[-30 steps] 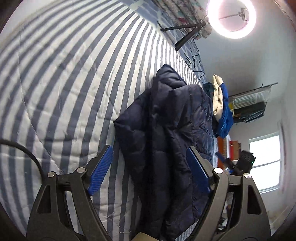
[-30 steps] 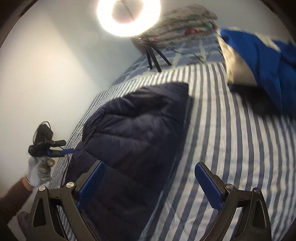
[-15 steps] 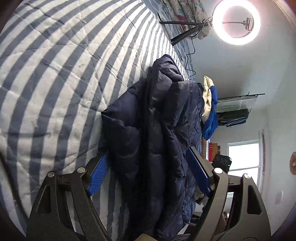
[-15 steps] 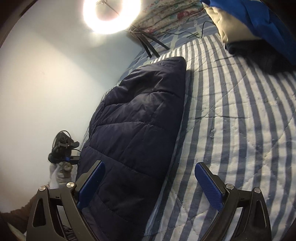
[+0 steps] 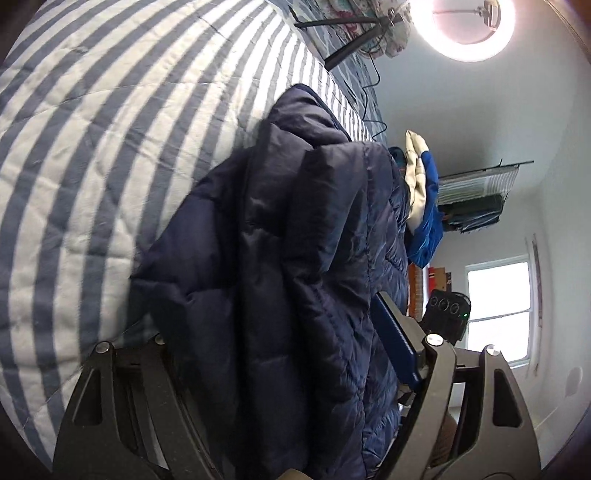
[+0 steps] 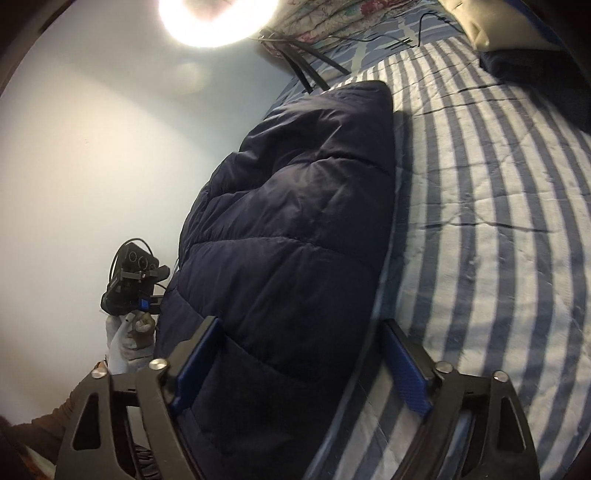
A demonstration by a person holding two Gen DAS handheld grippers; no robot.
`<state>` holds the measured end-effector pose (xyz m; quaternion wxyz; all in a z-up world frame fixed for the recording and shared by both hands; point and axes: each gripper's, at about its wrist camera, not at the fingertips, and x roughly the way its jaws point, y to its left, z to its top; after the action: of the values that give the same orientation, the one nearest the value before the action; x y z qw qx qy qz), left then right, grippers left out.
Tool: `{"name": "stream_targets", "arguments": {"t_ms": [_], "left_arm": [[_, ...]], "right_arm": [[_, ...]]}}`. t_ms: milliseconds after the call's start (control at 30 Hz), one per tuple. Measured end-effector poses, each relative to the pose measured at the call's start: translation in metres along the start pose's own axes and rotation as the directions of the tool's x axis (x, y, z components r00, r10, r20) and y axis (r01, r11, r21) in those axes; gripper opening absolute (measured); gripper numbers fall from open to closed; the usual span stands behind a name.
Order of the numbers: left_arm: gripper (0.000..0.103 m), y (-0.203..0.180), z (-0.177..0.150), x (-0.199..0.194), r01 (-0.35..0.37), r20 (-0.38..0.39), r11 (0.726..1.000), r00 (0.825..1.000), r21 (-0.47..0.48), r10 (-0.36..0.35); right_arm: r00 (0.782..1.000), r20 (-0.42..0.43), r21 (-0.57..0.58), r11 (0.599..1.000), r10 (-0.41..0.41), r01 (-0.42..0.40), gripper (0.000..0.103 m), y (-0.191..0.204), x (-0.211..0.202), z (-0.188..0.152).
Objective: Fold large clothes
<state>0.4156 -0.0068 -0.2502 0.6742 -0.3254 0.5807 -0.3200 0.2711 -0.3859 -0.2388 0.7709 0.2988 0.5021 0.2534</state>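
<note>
A: Change? Both grippers moved in over the navy puffer jacket point(image 6: 295, 221) on the striped bed point(image 6: 498, 229).
B: Right gripper point(image 6: 295, 365) jaws just narrowed, straddling its near edge, not pinching. Left gripper point(image 5: 280, 362) spread around the other edge; grab looks imminent.
A: Count: 1 jacket, 2 grippers, 1 ring light point(image 5: 465, 26).

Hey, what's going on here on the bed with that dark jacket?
A person holding a gripper in each hand is folding a navy puffer jacket laid on a striped quilt. The left gripper and the right gripper each straddle a near part of the jacket, jaws wide, padding between them. The right gripper's jaws have just been closing, but its right pad still looks clear of the fabric. A blue and cream garment lies further up the bed, and a ring light shines above.
</note>
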Motion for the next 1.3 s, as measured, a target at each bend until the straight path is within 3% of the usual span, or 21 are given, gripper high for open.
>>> {"name": "stream_targets", "arguments": {"t_ms": [133,400,567,867,1300], "left_arm": [[0.076,-0.009,0.0,0.008,-0.035,-0.008,0.999,0.999,0.031,0.035],[0.054,-0.026,0.0,0.016,-0.13,0.006,0.988,0.992,0.089,0.13],[0.042,-0.047,-0.005,0.017,-0.228,0.044,0.957,0.974,0.178,0.224],[0.026,-0.08,-0.021,0.018,-0.357,0.132,0.891,0.934,0.281,0.332],[0.018,-0.126,-0.063,0.009,-0.363,0.182,0.849,0.931,0.385,0.316]], "right_arm": [[1.0,-0.009,-0.003,1.0,0.01,-0.01,0.08,0.001,0.005,0.002],[1.0,-0.021,0.006,1.0,-0.004,0.004,0.069,0.005,0.013,0.008],[0.998,-0.029,-0.04,0.998,-0.057,0.056,0.048,0.026,0.016,0.015],[0.979,-0.015,-0.132,0.97,-0.206,0.202,0.029,0.073,0.017,0.022],[0.95,0.036,-0.256,0.916,-0.31,0.309,0.018,0.107,-0.023,0.019]]}}
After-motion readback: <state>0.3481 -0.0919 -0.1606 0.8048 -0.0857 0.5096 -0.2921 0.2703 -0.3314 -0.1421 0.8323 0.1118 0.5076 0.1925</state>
